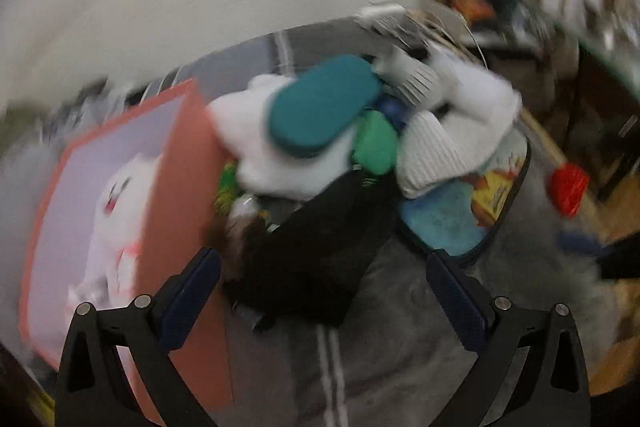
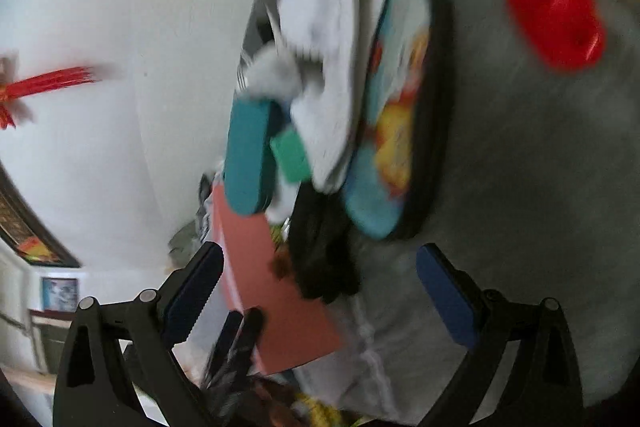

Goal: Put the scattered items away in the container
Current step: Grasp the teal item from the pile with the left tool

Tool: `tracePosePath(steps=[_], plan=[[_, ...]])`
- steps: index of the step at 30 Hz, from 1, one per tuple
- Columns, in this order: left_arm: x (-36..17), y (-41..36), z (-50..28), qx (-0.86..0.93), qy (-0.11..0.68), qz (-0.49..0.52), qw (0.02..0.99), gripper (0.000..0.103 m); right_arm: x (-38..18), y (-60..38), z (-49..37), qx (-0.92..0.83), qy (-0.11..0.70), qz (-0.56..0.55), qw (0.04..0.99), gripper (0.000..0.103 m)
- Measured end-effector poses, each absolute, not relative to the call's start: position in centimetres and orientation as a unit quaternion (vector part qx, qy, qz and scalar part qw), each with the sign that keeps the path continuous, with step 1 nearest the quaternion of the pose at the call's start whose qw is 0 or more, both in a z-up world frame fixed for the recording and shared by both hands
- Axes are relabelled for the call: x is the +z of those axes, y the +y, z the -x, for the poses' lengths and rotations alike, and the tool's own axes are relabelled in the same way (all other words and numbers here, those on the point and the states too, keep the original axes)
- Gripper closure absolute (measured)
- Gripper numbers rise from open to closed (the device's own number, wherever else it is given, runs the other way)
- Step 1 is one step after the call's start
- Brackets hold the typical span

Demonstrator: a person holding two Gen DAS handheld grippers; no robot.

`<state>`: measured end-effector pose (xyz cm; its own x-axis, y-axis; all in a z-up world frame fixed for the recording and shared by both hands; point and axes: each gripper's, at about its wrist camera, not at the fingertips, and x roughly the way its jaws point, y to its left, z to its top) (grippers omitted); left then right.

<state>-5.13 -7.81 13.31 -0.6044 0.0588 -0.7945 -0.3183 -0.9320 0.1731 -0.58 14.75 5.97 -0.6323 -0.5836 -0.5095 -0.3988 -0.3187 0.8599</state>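
Both the left hand-held gripper [image 1: 322, 269] and the right hand-held gripper [image 2: 320, 265] are being held wide open and empty before the heaped items [image 1: 320, 115], which are piled beside the pink box [image 1: 176, 163].

Fluffy white cloth [image 1: 452, 147], matt teal foam pad [image 1: 324, 107], glossy red plastic piece [image 2: 554, 11]
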Motion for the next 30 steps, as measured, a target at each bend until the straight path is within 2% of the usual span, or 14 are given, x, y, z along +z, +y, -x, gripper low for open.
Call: tracePosePath(steps=[5, 8, 13, 17, 21, 23, 25, 26, 30], plan=[[14.4, -4.4, 8.5, 0.909, 0.207, 0.354, 0.079, 0.0, 7.8, 17.4, -0.3, -0.713, -0.569, -0.398, 0.095, 0.005], [14.6, -2.9, 12.0, 0.898, 0.249, 0.352, 0.092, 0.0, 8.0, 17.8, -0.6, -0.719, -0.554, -0.406, 0.105, 0.005], [14.2, -1.1, 16.2, 0.883, 0.275, 0.363, 0.111, 0.0, 6.9, 18.2, -0.9, -0.718, -0.549, -0.416, 0.106, 0.005], [10.9, 0.6, 19.1, 0.844, 0.314, 0.417, 0.12, 0.0, 6.3, 18.6, -0.7, -0.714, -0.539, -0.435, 0.108, 0.005], [8.6, 1.0, 18.8, 0.849, 0.339, 0.393, 0.103, 0.002, 5.8, 18.7, -0.8, -0.704, -0.544, -0.439, 0.122, 0.005], [9.8, 0.5, 18.7, 0.866, 0.297, 0.391, 0.097, 0.018, 5.8, 18.6, -0.8, -0.699, -0.547, -0.441, 0.132, 0.005], [12.0, -0.3, 18.4, 0.886, 0.261, 0.376, 0.078, 0.084, 6.1, 18.6, -1.0, -0.704, -0.54, -0.441, 0.137, 0.005], [13.6, -0.9, 18.2, 0.897, 0.234, 0.369, 0.07, 0.103, 6.4, 18.5, -1.0, -0.706, -0.537, -0.44, 0.14, 0.005], [17.4, -3.5, 17.1, 0.907, 0.166, 0.381, 0.069, 0.103, 7.3, 18.2, -1.5, -0.71, -0.532, -0.434, 0.155, 0.005]])
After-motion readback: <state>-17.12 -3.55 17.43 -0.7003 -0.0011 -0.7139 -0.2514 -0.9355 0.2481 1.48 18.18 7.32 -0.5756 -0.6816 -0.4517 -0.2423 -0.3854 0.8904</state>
